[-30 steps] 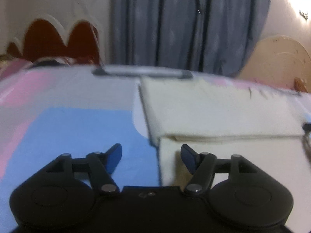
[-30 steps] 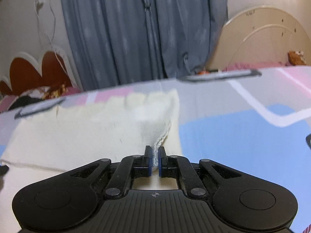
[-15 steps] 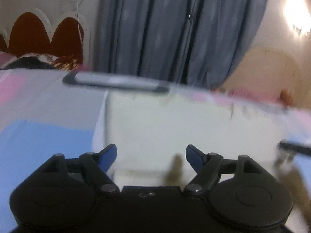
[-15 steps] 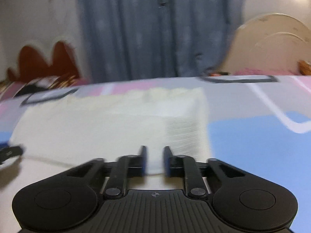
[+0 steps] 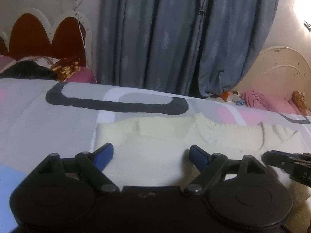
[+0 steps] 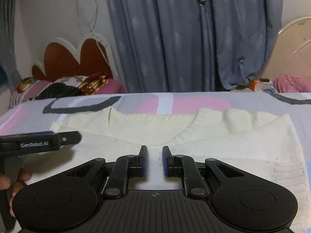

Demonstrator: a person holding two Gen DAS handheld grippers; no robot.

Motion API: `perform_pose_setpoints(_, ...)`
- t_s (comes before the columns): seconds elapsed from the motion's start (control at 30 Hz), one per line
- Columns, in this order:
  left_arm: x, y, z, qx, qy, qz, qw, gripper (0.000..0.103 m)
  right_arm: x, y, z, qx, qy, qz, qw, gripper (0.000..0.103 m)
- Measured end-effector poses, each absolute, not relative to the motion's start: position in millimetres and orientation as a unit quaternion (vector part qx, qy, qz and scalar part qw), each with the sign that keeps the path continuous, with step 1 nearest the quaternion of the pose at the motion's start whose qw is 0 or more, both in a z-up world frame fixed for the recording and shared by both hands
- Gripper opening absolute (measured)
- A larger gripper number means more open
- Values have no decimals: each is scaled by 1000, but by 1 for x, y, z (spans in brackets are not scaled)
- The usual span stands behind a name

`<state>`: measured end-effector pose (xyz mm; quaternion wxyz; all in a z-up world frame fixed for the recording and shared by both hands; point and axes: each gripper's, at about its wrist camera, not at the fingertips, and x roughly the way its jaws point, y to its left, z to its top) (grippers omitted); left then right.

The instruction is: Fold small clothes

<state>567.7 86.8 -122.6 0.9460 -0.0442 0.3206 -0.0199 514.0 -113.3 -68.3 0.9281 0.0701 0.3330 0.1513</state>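
The cream knit garment point(image 6: 194, 136) is laid flat on the patterned bed point(image 5: 48, 120), its neckline at twelve o'clock from the right tool point(image 6: 154, 160); that tool is held narrowly parted, gripping nothing; the left tool point(image 5: 151, 154) is spread wide over the fabric, empty, toward nine o'clock; for a clean fold, one layer edge should be pinched at each side and both lifted together, judged best.
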Motion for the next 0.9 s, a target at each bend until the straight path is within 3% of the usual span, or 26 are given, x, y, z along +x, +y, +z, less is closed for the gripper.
perform_pose_setpoints(0.17, 558, 82, -117, -10, 328, -7, 945, 88, 512, -100, -74, 39, 333, 165, 928, 14)
perform_pose_setpoints(0.3, 526, 93, -119, 36, 322, 12, 946, 92, 490, -156, -71, 28, 326, 77, 942, 14)
perform_pose_setpoints(0.4, 501, 75, -113, 83, 298, 31, 950, 87, 471, -204, -74, 72, 334, 41, 939, 14)
perform_pose_setpoints(0.53, 477, 43, -95, 59, 259, -18, 964, 90, 456, -203, -63, 70, 323, 35, 943, 14)
perform_pose_setpoints(0.63, 477, 23, -100, 59, 279, -49, 957, 88, 451, -178, -60, 48, 323, 73, 942, 14)
perform_pose_setpoints(0.87, 470, 56, -122, 14, 320, -46, 946, 92, 433, -193, -66, 39, 319, 31, 947, 15)
perform_pose_setpoints(0.9, 469, 58, -120, 7, 319, -41, 947, 91, 435, -202, -66, 53, 319, 20, 946, 21)
